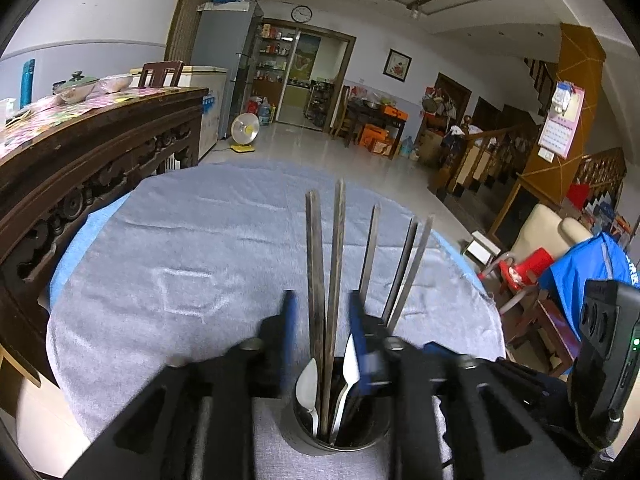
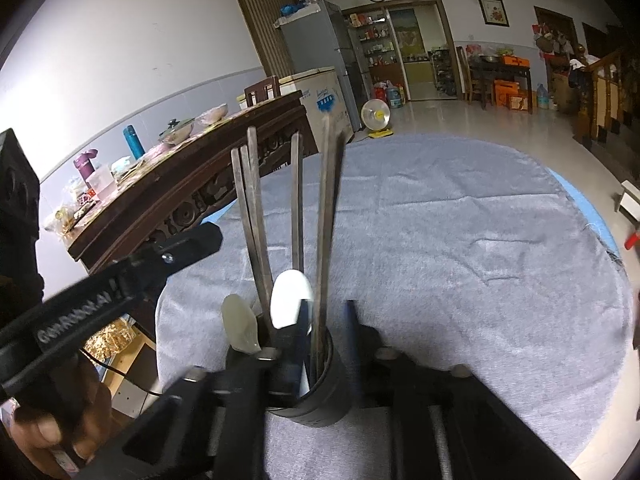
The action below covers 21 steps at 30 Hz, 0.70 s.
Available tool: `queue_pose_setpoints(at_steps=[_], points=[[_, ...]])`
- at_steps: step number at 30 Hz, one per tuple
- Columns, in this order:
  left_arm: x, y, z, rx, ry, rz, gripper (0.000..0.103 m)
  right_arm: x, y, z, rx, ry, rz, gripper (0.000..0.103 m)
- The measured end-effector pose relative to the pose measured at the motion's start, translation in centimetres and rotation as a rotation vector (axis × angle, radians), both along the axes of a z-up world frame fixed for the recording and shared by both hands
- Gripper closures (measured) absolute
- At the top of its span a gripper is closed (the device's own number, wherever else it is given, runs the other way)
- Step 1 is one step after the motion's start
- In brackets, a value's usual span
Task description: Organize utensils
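A dark round utensil holder (image 1: 336,436) stands on the grey cloth of the round table (image 1: 208,240). It holds several dark chopsticks (image 1: 316,280) and white spoons (image 1: 308,384). My left gripper (image 1: 323,304) is open, its blue-padded fingers on either side of two chopsticks above the holder. In the right wrist view the holder (image 2: 320,392) stands between the fingers of my right gripper (image 2: 326,312), which is open around two chopsticks (image 2: 328,216). A white spoon (image 2: 290,296) and a paler one (image 2: 240,328) stick up beside them.
A carved dark wood sideboard (image 1: 80,148) with dishes and bottles stands at the left of the table. The left gripper's body (image 2: 100,292) and the hand holding it show at the left of the right wrist view. A red stool (image 1: 520,268) and a blue cloth stand at the right.
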<state>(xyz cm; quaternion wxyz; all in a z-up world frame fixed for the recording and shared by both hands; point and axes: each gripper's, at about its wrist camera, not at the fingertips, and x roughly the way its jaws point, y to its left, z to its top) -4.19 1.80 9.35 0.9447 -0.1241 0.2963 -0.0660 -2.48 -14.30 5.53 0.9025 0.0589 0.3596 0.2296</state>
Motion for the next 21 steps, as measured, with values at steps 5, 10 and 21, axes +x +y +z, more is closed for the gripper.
queue_pose_setpoints(at_steps=[5, 10, 21], points=[[-0.6, 1.3, 0.5, -0.003, 0.016, 0.034, 0.058, -1.1, -1.3, 1.4, 0.009, -0.036, -0.025, 0.047], [-0.8, 2.3, 0.1, 0.023, 0.073, 0.072, 0.048, -2.4, -2.3, 2.2, -0.009, -0.043, -0.035, 0.041], [-1.6, 3.0, -0.5, 0.073, 0.133, 0.099, 0.03, -5.1, -3.1, 2.7, -0.015, -0.011, -0.041, 0.028]])
